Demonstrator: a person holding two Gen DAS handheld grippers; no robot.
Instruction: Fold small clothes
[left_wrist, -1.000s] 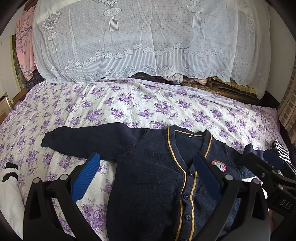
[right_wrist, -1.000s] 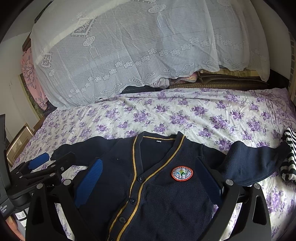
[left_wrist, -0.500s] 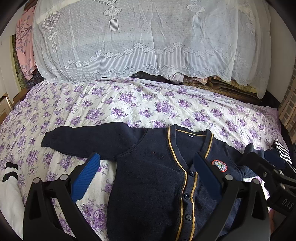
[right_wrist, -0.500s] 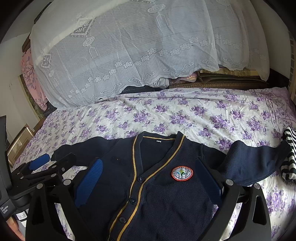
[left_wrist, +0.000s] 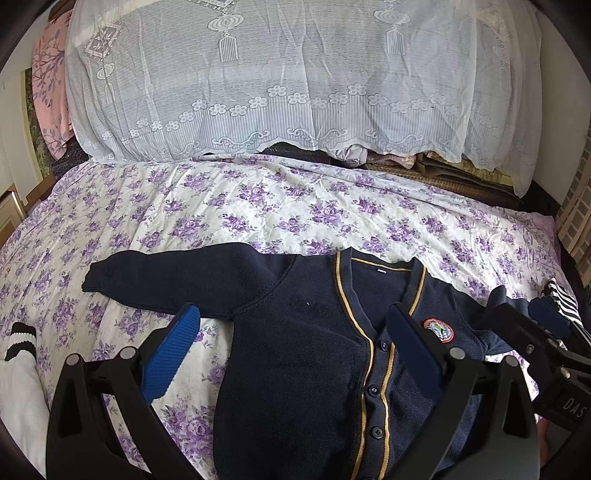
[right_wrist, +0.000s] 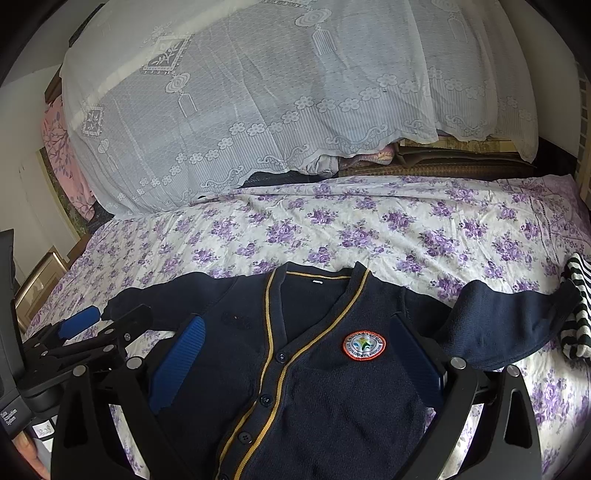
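Both views eased slightly back | left gripper (left_wrist: 291, 354) spread | right gripper (right_wrist: 295, 365) spread | cardigan (left_wrist: 314, 350) unmoved

Beyond the navy cardigan (left_wrist: 303, 354) a broad band of flowered bedsheet (left_wrist: 295, 206) lies bare, running back to the lace-covered pile (left_wrist: 288, 81) that walls off the far side of the bed. At the bed's left edge a white sock with black bands (left_wrist: 18, 369) lies near the spread sleeve (left_wrist: 177, 277), with bare sheet between them. On the right, a striped garment (right_wrist: 576, 306) touches the other sleeve's cuff (right_wrist: 517, 325) and closes that edge. Both claws, left (left_wrist: 291, 354) and right (right_wrist: 295, 365), hang spread wide over the cardigan's body, side by side.
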